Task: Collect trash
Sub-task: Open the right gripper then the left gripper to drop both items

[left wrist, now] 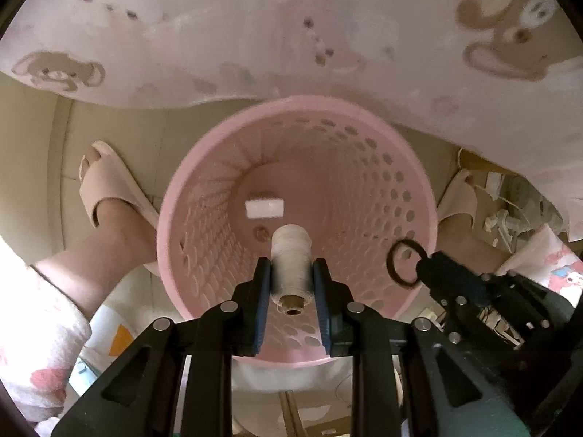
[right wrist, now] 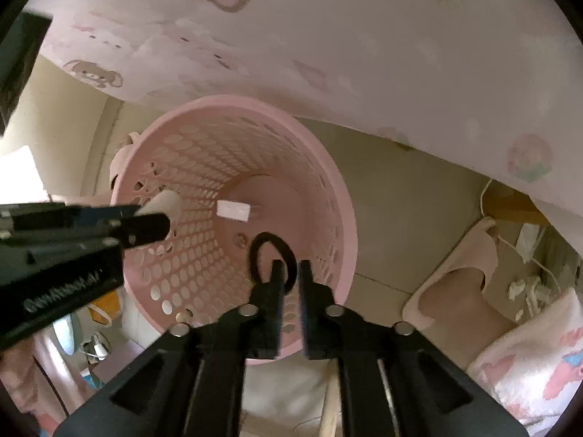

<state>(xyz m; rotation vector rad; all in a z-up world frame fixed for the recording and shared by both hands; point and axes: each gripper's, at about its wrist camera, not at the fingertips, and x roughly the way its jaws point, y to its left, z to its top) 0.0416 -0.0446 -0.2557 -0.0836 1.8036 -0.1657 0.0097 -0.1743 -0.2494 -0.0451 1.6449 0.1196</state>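
- Step in hand, as I judge it: the drop. Both grippers hang over the mouth of the pink basket (left wrist: 419, 182), each carrying one piece of trash.
- Left gripper (left wrist: 291, 284): jaws closed on a spool of pale thread (left wrist: 290, 266), held lengthwise between the blue pads, cardboard core end facing the camera. In the left wrist view the spool sits above the basket's opening, inside the rim line.
- Right gripper (right wrist: 289, 280): the dark ring (right wrist: 269, 258) hangs against its left finger. There is a gap between the finger tips, and the ring seems to be caught or pinched on one side only; whether the jaws are truly clamped on it I cannot tell.
- The ring also sits over the basket interior, near the front wall.
- Already in the basket: one white rectangular scrap (left wrist: 265, 208) lying on the floor of it.
- Next move calls for: opening the jaws while both loads remain inside the rim. The spool should fall clean. The ring may snag on the finger and want a small shake, which is a guess.
- Count: two grippers, one basket, one spool, one ring, one white scrap.
- Also present: two feet in pink slippers (left wrist: 109, 182) either side of the basket, and a printed pink cloth (left wrist: 291, 36) hanging beyond it.
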